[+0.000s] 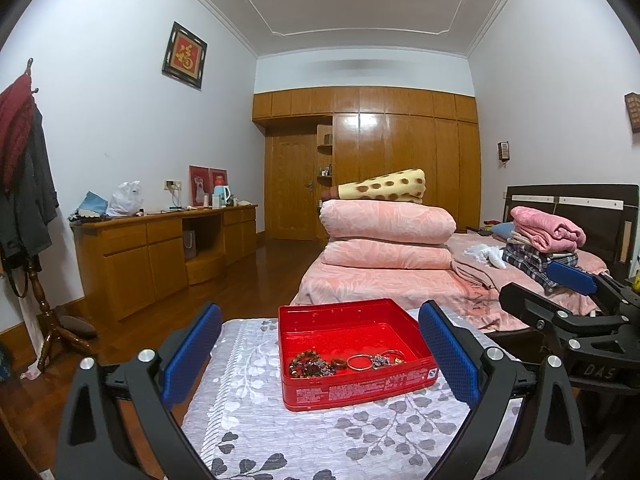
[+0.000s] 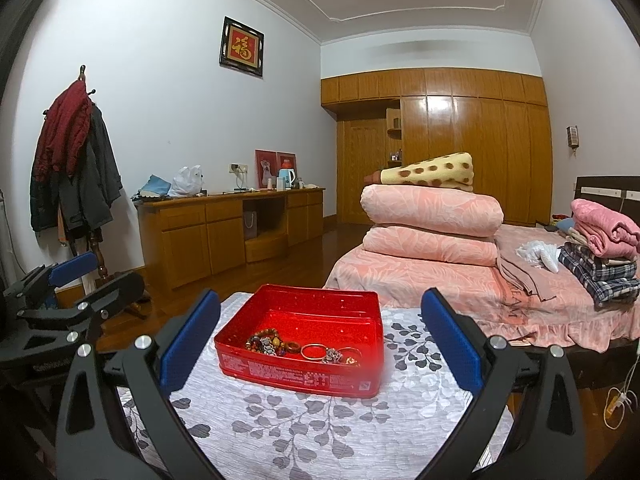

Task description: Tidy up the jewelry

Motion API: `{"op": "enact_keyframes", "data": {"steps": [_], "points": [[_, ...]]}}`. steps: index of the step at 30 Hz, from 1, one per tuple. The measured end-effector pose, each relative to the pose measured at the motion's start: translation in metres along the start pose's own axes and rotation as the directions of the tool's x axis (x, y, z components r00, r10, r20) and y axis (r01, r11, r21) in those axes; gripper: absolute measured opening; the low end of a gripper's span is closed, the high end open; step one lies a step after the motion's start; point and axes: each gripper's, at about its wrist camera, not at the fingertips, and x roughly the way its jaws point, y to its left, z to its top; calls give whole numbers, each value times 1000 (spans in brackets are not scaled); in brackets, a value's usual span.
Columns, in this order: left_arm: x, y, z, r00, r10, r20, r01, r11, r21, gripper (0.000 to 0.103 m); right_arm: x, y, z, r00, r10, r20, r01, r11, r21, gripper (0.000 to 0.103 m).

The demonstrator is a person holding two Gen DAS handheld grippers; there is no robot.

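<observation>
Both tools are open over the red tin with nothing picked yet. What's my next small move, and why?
Probably ease the right tool down onto the gold bangle in the red tin: it lies apart from the bead tangle, and both tools are open and empty.

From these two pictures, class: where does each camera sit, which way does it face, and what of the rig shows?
Left wrist: on the open left gripper, facing the red tin; right gripper at right edge.
Right wrist: on the open right gripper, facing the tin from its right; left gripper at left edge.
Shared: tin, jewelry, patterned cloth, bed.
</observation>
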Motion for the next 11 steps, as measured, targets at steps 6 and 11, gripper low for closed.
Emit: {"op": "enact_keyframes", "data": {"steps": [6, 11], "points": [[0, 1, 0, 1000, 0, -4, 0, 1000, -3, 97, 1, 1, 0, 1000, -1, -1, 1, 1000, 1, 97], [0, 1, -1, 1000, 2, -9, -2, 1000, -2, 97, 1, 0, -1, 1000, -2, -2, 2, 1000, 1, 97]]}}
